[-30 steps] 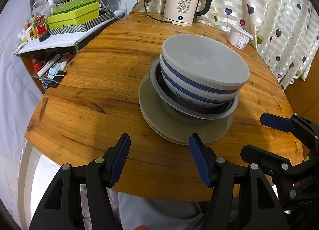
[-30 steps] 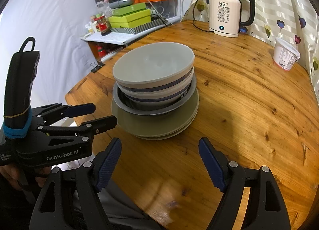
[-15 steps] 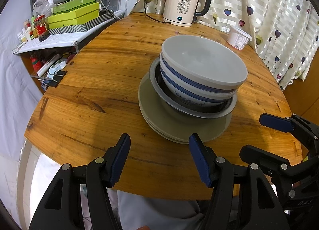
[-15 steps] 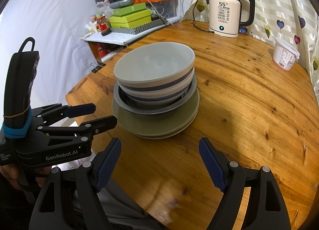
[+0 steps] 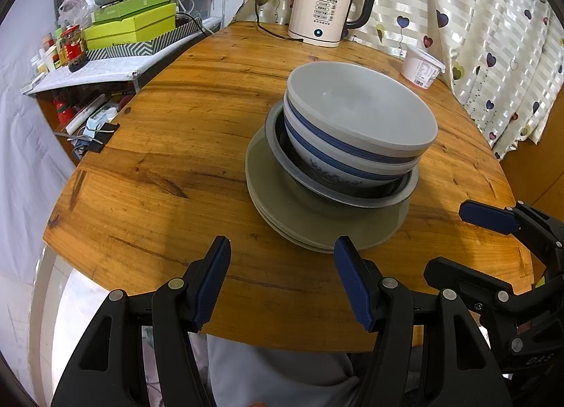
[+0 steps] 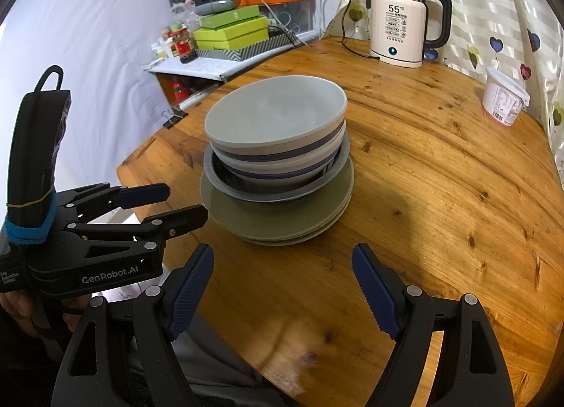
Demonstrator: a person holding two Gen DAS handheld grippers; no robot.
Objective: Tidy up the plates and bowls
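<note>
Left wrist view shows the left tongs (image 5: 282, 278) spread wide and empty, near the tabletop (image 5: 158, 174) edge, short of the stack. The bowls (image 5: 359, 125) nest in a metal dish (image 5: 338, 192) on plates (image 5: 282, 209), widest lowest, likely for stability. The right tongs (image 6: 283, 287) gape empty too, apparently because sorting looks finished.

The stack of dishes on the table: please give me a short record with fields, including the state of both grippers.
top: grey bowl, nested in a blue-striped bowl
middle: metal dish
bottom: greenish plates
surface: wooden table
left gripper: open, holds nothing, short of the stack
right gripper: open, holds nothing, short of the stack
behind: kettle, white tub
</note>
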